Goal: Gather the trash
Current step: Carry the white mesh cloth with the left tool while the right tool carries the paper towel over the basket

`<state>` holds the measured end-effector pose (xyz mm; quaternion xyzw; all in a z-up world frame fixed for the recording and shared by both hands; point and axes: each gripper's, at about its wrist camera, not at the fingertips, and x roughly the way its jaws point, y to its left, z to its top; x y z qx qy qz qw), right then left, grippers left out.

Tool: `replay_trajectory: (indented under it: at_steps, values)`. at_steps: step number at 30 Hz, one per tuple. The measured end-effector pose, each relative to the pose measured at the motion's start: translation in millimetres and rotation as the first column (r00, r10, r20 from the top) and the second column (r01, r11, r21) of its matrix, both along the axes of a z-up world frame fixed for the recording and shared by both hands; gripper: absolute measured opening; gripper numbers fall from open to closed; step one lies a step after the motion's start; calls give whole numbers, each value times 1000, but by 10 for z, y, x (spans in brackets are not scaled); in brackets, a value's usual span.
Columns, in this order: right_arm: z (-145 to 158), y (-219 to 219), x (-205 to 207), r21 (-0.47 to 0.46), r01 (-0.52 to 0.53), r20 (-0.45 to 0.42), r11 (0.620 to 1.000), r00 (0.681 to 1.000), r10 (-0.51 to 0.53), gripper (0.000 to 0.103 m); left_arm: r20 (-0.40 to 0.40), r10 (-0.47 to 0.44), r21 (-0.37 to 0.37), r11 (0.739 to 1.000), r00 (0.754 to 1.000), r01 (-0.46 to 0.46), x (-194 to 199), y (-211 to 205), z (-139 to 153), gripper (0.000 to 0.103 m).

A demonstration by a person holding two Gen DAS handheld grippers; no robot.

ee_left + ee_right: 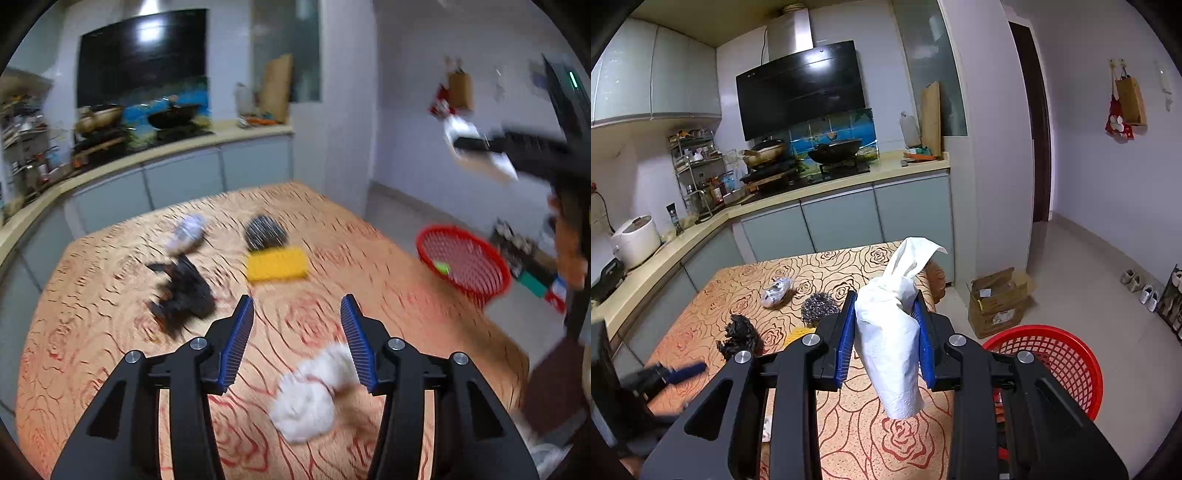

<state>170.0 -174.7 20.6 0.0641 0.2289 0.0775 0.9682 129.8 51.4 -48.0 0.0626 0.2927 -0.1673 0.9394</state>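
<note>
Right gripper [886,325]: blue pads pinched on a white tissue [892,332]. The tissue stands up between the fingers, a twisted tail poking above the tips and a rounded wad hanging below them. It is lifted clear of the table [849,435], above the right edge, with the red basket [1067,354] on the floor just beside that edge. Something small and green lies inside the basket, seen from the left wrist view.

Left gripper [297,321]: fingers spread wide, nothing between the pads. It hovers over the near part of the table, angled down at the cloth. A second crumpled white tissue [310,398] lies on the table under the gripper's right finger, near the front edge; contact cannot be told, the view is blurred.

Still on the table toward the far side: a crumpled clear plastic wrapper [775,288] near the back edge, a black crumpled scrap [738,334] toward the left edge, a steel scourer [818,308] mid-table, and a yellow sponge [277,264] touching the scourer on its near side.

A cardboard box [997,301] sits on the floor beyond the basket.
</note>
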Motion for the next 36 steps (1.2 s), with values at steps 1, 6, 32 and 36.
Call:
replay_trajectory:
  at_steps: [1, 6, 32, 36]
  values:
    - [7, 9, -14, -2, -2, 2, 1000, 1000, 2, 29, -10, -21, 11, 1000, 1000, 21, -18, -28, -48, 48]
    - [51, 26, -8, -4, -4, 5, 1000, 1000, 4, 29, -80, -41, 67, 997, 996, 47, 40, -111, -319, 48]
    - [95, 7, -12, 12, -4, -4, 1000, 1000, 4, 29, -90, 23, 91, 996, 996, -15, 116, -137, -224, 1]
    - [119, 4, -40, 14, -9, 1, 1000, 1000, 9, 29, -43, 64, 67, 996, 997, -61, 135, -111, -5, 1]
